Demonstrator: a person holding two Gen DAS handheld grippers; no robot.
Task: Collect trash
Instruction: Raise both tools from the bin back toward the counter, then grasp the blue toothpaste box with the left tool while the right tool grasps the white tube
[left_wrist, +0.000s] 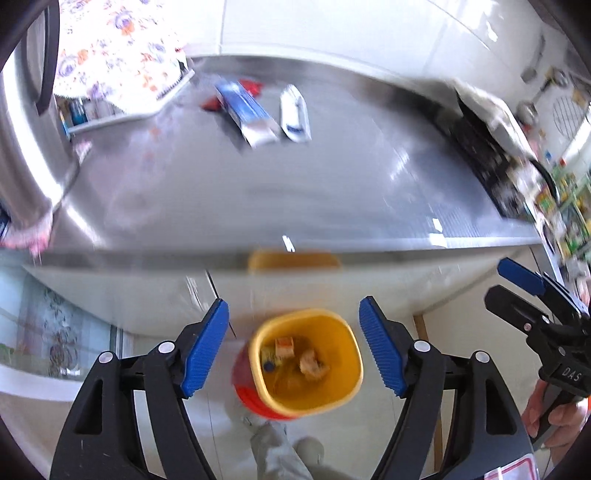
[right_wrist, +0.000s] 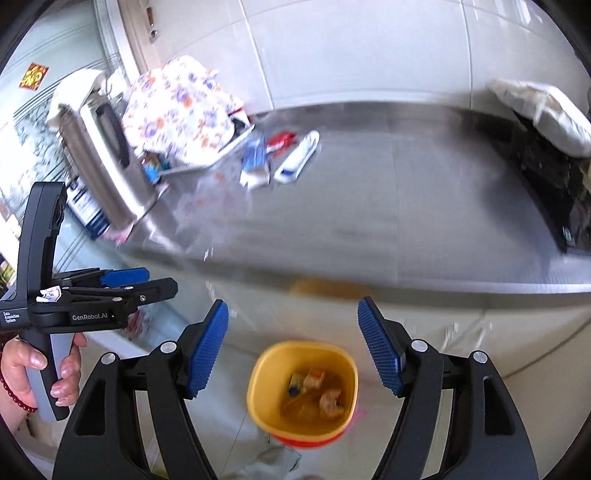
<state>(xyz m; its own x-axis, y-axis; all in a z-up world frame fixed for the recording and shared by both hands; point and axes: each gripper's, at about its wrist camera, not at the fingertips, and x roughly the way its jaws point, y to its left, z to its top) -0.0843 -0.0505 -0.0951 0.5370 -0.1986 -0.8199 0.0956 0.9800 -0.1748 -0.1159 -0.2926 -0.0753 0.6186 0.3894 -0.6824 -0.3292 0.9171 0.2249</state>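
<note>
Both grippers, left (left_wrist: 293, 349) and right (right_wrist: 293, 349), hang wide open, ribbed blue pads empty, above a rounded yellow plastic bin (right_wrist: 302, 391) holding crumpled scraps.

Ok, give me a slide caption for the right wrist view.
Open right gripper above a yellow bin holding scraps; three wrappers remain on the steel counter.

A floral cloth (right_wrist: 177, 110) covers a rack far ahead and to the left of the grippers, beside a steel kettle (right_wrist: 107, 162). A black stove (right_wrist: 546, 177) with a white cloth (right_wrist: 543, 110) on it lies ahead right on the steel counter (right_wrist: 369, 221).
</note>
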